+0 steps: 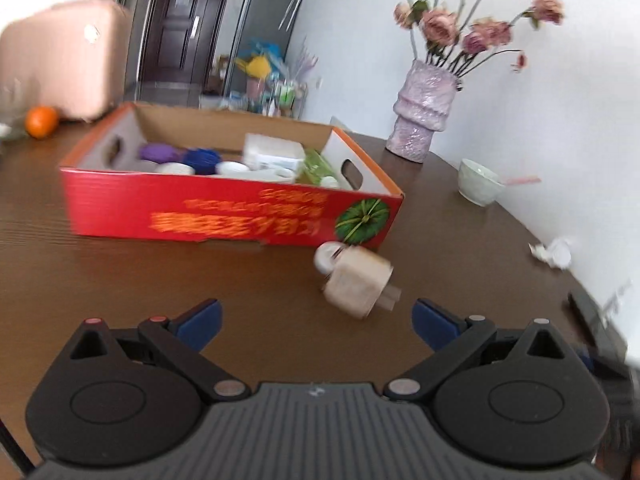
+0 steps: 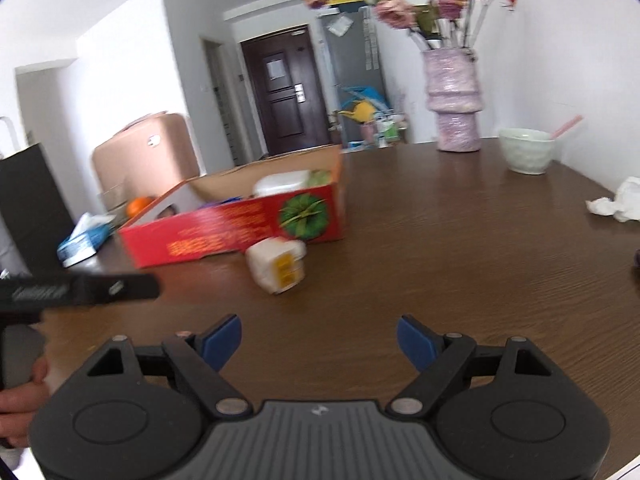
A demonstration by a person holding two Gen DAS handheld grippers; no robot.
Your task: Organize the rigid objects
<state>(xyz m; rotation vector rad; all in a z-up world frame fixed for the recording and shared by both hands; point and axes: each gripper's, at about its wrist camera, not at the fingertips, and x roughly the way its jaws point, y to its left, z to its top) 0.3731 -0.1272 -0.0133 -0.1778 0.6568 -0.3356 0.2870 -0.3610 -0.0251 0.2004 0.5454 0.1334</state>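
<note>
We judge the sorting well along but not finished. The red cardboard box (image 1: 224, 208) on the dark wooden counter (image 1: 460, 264) already holds a purple round thing (image 1: 160, 153), a dark blue one (image 1: 203, 159), several white lids or jars, a white carton (image 1: 272, 151) and a green packet (image 1: 318, 166). One piece is left outside it: a blurred cream-white plug-like block (image 1: 358, 282) lying tilted on the counter just in front of the box's near right corner, with a small white round thing (image 1: 328, 256) touching or just beside it; we cannot tell which. Our left gripper (image 1: 316, 322) stands wide, nothing between its blue pads, near the block but apart from it. Our right gripper (image 2: 320, 340) is wide and empty too, farther back from the block (image 2: 278, 266). Well away on the right stay a pale bowl (image 1: 478, 182), a vase (image 1: 422, 116) and crumpled tissue (image 1: 554, 252); an orange (image 1: 40, 120) sits far left. Whether these belong in the box we cannot judge.
</note>
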